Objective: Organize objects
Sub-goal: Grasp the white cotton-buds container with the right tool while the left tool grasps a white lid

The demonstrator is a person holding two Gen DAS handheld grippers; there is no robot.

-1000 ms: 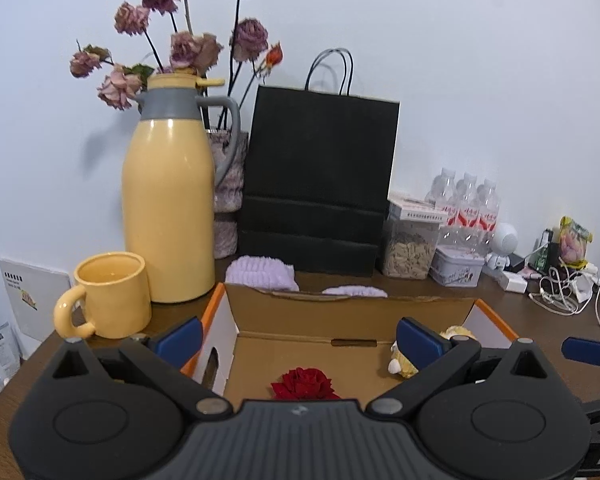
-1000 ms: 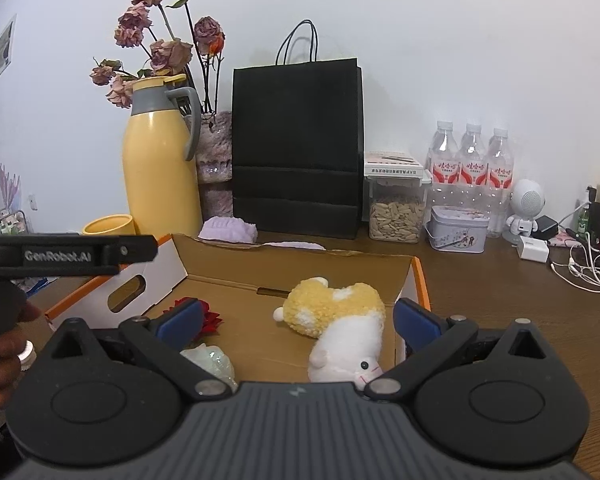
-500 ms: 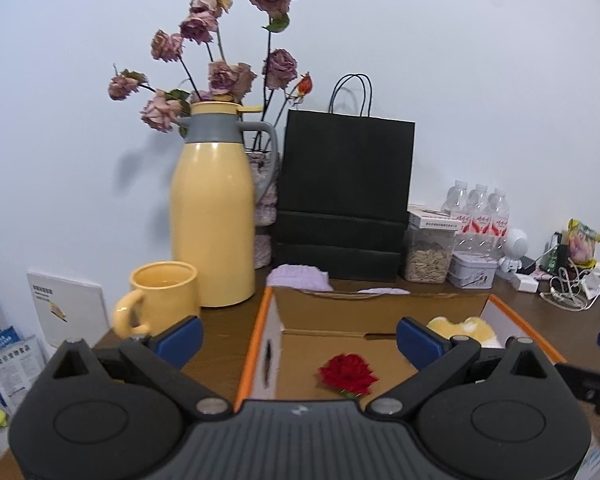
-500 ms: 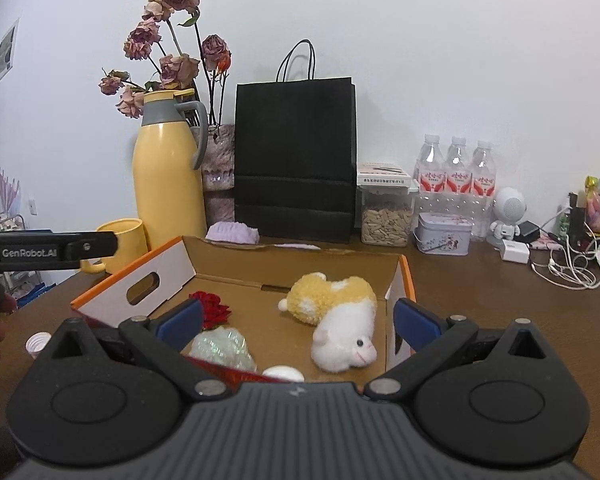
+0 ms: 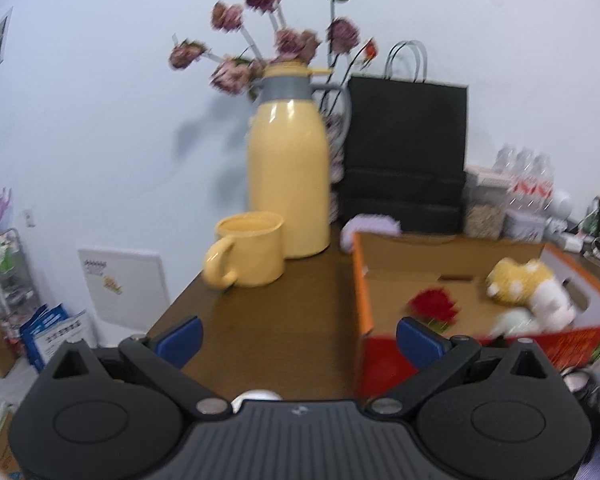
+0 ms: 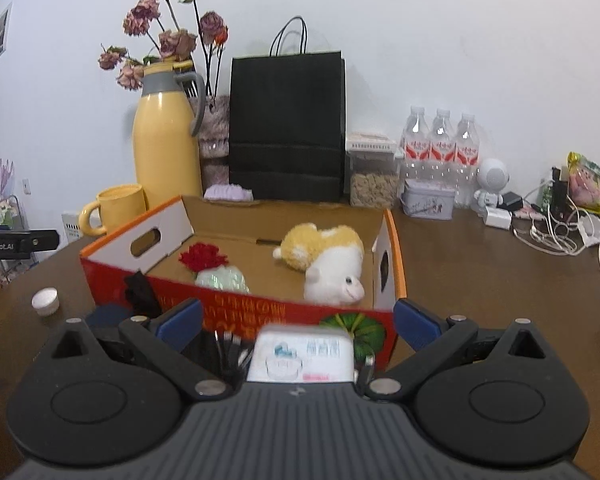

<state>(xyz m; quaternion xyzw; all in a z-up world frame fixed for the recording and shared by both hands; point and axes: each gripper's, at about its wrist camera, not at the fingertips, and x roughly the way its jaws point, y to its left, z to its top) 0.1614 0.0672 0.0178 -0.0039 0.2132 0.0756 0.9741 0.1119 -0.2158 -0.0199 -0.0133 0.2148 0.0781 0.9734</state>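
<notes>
box (image 6: 236, 308) holds plush toy (image 6: 328, 256), red flower (image 6: 203, 257)

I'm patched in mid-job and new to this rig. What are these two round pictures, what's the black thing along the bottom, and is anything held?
Each picture comes from a camera on a handheld two-finger tool, looking forward along its blue-tipped fingers. The black shape is the tool itself. The left tool points at bare table beside the yellow mug and thermos. The right tool faces the cardboard box, which holds a plush toy, a red flower and a shiny wrapped item. Both tools are open and empty.
</notes>
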